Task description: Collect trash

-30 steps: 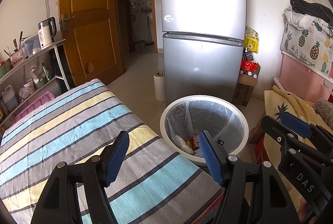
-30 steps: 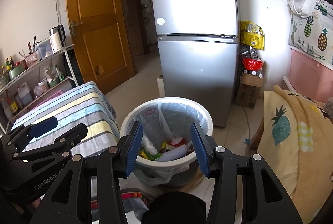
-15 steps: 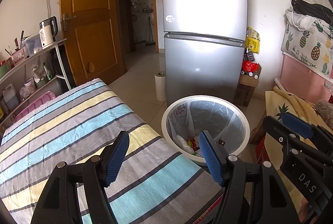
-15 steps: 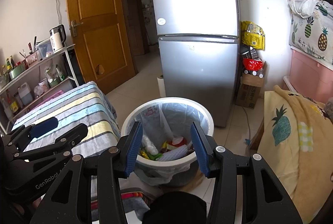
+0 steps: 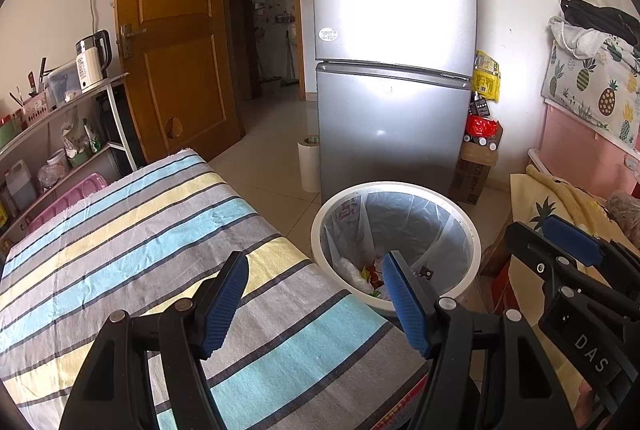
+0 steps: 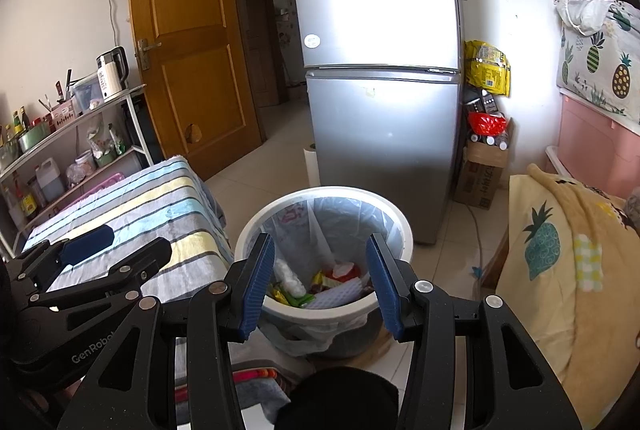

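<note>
Two hand-held grippers are hovering side by side before a lined waste bin. The left gripper [image 5: 316, 300] is standing above the near edge of the striped tablecloth [image 5: 132, 230], its jaws released and holding nothing. The right gripper [image 6: 320, 278] is facing the bin's mouth, jaws likewise parted and empty.

The waste bin [image 6: 256, 230] is sitting on the tiled floor just off the table's right edge, in front of the silver refrigerator [image 6: 380, 78]. Trash [image 6: 316, 282] is already lying at its bottom: crumpled wrappers in yellow, green and red, and pale tissue-like pieces. No loose litter is showing on the cloth or on the visible floor, so the collecting appears largely done; whether any pieces are left outside the views cannot be told.

The bin is round, smooth-rimmed plastic, and a thin translucent bag is lining it and spilling over the rim. The cloth is woven, with grey, blue and yellow bands. The gripper pads [image 6: 260, 278] are blue and ribbed, on black rigid arms.
</note>
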`<state>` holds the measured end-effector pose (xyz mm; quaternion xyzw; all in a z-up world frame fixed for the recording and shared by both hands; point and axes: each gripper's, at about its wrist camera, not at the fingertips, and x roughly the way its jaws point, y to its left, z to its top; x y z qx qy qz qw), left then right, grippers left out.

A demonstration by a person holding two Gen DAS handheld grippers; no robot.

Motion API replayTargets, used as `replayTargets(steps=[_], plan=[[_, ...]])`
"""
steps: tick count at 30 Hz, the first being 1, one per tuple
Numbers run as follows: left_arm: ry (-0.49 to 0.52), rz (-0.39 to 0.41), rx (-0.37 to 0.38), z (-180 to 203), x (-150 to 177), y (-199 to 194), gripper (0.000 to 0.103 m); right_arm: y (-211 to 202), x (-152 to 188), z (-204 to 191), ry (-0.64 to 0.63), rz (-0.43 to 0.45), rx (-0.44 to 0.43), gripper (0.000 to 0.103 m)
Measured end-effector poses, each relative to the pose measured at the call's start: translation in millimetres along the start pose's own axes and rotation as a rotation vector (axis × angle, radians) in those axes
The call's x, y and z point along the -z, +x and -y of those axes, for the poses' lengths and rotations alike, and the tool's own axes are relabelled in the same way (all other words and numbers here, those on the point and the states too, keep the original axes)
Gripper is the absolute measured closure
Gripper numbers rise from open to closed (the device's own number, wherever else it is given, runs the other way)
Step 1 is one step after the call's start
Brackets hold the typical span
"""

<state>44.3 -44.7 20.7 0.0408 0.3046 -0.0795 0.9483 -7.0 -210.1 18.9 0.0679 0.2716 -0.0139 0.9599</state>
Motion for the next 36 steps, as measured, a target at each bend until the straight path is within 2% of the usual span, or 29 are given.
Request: replayTargets(steps=[36], plan=[[-0.008, -0.002, 0.01, -2.5, 1.0, -1.6, 0.034, -1.0, 1.0, -0.3, -0.004, 0.0, -0.007, 0.054]])
